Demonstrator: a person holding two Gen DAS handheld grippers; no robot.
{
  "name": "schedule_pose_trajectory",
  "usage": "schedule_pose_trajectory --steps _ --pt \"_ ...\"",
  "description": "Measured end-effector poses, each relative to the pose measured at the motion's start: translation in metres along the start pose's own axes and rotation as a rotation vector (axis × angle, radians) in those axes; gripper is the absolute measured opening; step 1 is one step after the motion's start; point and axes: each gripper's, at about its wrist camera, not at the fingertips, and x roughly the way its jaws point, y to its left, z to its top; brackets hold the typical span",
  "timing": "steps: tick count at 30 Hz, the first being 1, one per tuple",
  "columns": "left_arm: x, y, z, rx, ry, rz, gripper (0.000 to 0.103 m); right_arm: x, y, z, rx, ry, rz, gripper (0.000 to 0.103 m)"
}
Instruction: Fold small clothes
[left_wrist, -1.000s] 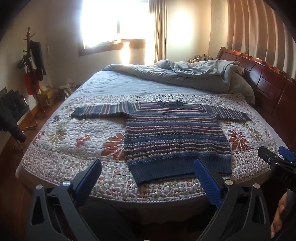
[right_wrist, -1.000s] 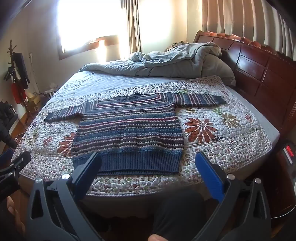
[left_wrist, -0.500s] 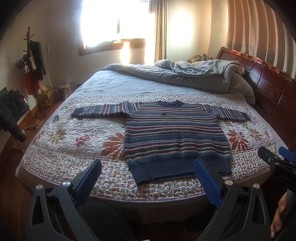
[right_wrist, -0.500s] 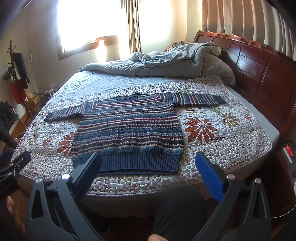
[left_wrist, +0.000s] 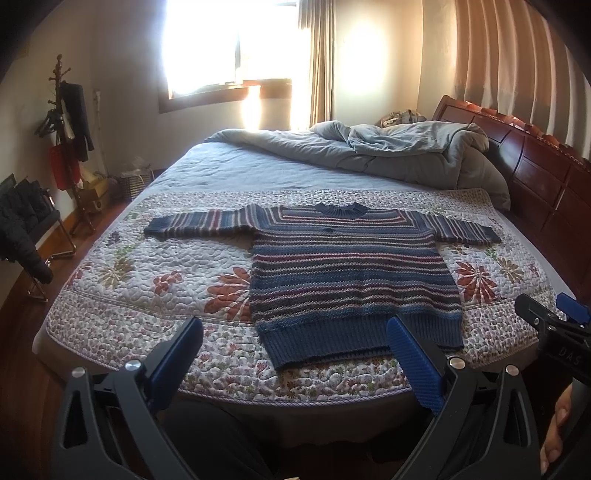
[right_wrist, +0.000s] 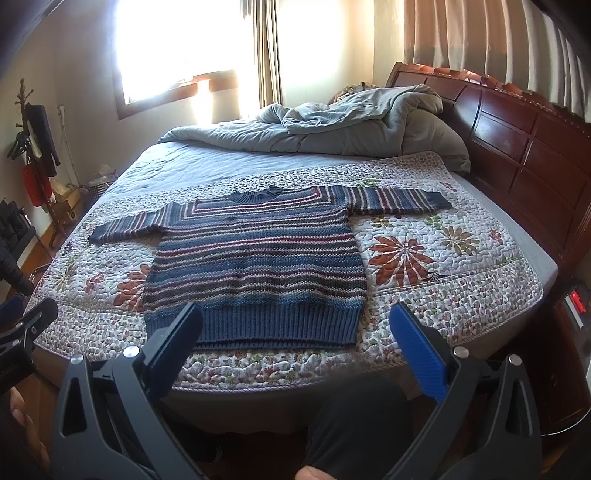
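A blue striped knit sweater (left_wrist: 347, 273) lies flat on a floral quilt (left_wrist: 155, 280), sleeves spread to both sides, hem toward me. It also shows in the right wrist view (right_wrist: 258, 266). My left gripper (left_wrist: 293, 354) is open and empty, held off the bed's near edge, in front of the hem's left part. My right gripper (right_wrist: 295, 345) is open and empty, held before the hem's right part. The right gripper's tip shows at the right edge of the left wrist view (left_wrist: 546, 321).
A grey duvet (left_wrist: 388, 155) is bunched at the far side by the wooden headboard (left_wrist: 535, 166). A coat rack (left_wrist: 66, 147) and a chair with dark clothes (left_wrist: 22, 229) stand on the floor at left. My knees show below the bed's edge.
Both grippers have drifted very slightly; the sweater has not moved and both grippers stay open.
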Motion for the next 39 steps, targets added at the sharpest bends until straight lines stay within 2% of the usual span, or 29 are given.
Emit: schedule_pose_trajectory --steps 39 --pt "-0.0014 0.0024 -0.0013 -0.001 0.001 0.002 0.099 0.0032 -0.0003 -0.0018 0.009 0.011 -0.002 0.101"
